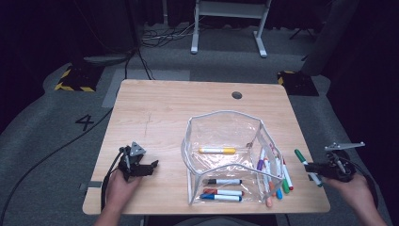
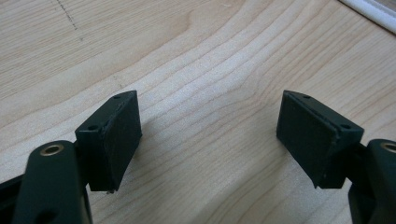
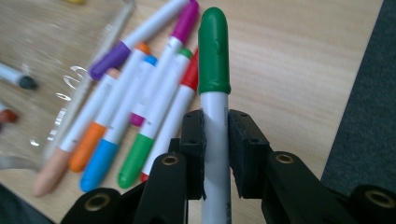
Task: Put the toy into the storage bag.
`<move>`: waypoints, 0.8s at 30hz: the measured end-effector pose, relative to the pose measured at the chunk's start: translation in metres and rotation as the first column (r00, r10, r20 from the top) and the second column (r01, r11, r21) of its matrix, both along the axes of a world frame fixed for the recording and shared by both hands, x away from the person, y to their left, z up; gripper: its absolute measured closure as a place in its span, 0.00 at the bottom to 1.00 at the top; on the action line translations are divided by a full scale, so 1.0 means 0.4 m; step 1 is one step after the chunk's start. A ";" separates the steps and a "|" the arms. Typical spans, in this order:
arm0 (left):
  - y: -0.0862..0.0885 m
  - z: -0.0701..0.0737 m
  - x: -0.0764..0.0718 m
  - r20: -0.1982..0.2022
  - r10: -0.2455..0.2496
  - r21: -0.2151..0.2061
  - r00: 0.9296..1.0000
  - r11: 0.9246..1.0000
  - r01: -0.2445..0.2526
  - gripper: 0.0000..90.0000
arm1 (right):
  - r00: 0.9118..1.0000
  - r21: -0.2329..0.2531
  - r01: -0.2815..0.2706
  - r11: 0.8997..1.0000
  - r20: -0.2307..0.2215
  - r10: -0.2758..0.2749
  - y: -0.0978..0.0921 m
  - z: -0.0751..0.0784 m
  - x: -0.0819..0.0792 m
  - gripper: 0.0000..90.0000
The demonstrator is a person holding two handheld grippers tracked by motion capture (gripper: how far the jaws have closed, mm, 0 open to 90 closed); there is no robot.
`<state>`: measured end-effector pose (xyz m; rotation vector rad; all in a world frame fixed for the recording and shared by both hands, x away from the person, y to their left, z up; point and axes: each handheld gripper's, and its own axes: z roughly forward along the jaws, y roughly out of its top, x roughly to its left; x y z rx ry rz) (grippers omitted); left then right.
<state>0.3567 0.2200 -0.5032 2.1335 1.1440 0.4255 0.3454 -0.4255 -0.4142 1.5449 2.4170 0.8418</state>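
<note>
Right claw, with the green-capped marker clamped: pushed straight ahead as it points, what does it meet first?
Probably nothing soon: the right claw and its green-capped marker point over bare table, passing right of the loose markers. Depth is unclear.

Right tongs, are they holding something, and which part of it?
Yes: the right tongs grip the green-capped marker by its white barrel, just below the cap.

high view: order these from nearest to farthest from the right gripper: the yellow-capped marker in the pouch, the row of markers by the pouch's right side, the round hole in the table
1. Row of markers: on the table just left of the right gripper.
2. Yellow-capped marker: inside the clear pouch, farther left.
3. Round hole: near the table's far edge.
</note>
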 end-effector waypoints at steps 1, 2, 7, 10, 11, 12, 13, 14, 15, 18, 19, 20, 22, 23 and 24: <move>0.000 0.000 0.000 0.002 0.000 -0.002 1.000 1.000 0.000 0.25 | 1.000 0.008 -0.010 1.000 0.010 0.009 0.003 0.016 0.000 0.85; 0.000 0.000 0.000 0.000 0.000 0.000 1.000 1.000 0.000 0.25 | 1.000 0.014 -0.017 1.000 0.022 0.017 0.006 0.032 0.000 0.85; 0.000 0.000 0.000 0.000 0.000 0.000 1.000 1.000 0.000 0.25 | 0.996 0.045 -0.057 0.997 0.065 0.054 0.028 0.103 0.000 0.85; 0.000 0.000 0.000 0.000 0.000 0.000 1.000 1.000 0.000 0.25 | 0.992 0.063 -0.093 0.994 0.088 0.088 0.047 0.142 0.001 0.85; 0.000 0.000 0.000 0.002 0.001 -0.001 1.000 1.000 -0.001 0.25 | 0.990 0.064 -0.110 0.992 0.096 0.103 0.055 0.155 0.001 0.85; 0.000 0.000 0.000 0.000 0.000 0.000 1.000 1.000 0.000 0.25 | 0.988 0.066 -0.124 0.990 0.105 0.117 0.062 0.169 0.001 0.85; 0.000 0.000 0.000 0.002 0.001 0.000 1.000 1.000 -0.001 0.25 | 0.986 0.073 -0.135 0.988 0.110 0.127 0.070 0.183 0.002 0.85; 0.000 -0.001 0.000 0.002 0.001 -0.001 1.000 1.000 -0.001 0.25 | 0.983 0.077 -0.151 0.986 0.115 0.141 0.077 0.197 0.002 0.85; 0.000 0.000 0.000 0.002 0.001 -0.001 1.000 1.000 -0.001 0.25 | 0.980 0.083 -0.166 0.983 0.121 0.155 0.085 0.212 0.002 0.85; 0.000 0.000 0.000 0.001 0.001 -0.001 1.000 1.000 -0.001 0.25 | 0.970 0.092 -0.215 0.972 0.141 0.201 0.110 0.260 0.003 0.85; 0.000 0.000 0.000 0.002 0.001 -0.001 1.000 1.000 -0.001 0.25 | 0.967 0.094 -0.226 0.970 0.145 0.211 0.117 0.273 0.003 0.85; 0.000 0.000 0.000 0.000 0.000 0.001 1.000 1.000 0.000 0.25 | 0.963 0.094 -0.238 0.967 0.150 0.222 0.123 0.281 0.004 0.85; 0.000 0.000 0.000 0.000 0.000 0.001 1.000 1.000 0.000 0.25 | 0.957 0.088 -0.259 0.962 0.159 0.243 0.136 0.300 0.004 0.85; 0.000 0.000 0.000 0.000 0.000 0.000 1.000 1.000 0.000 0.25 | 0.952 0.080 -0.273 0.959 0.167 0.257 0.145 0.313 0.004 0.85; 0.000 0.000 0.000 0.000 0.000 0.000 1.000 1.000 0.000 0.25 | 0.949 0.077 -0.280 0.957 0.170 0.264 0.151 0.320 0.004 0.85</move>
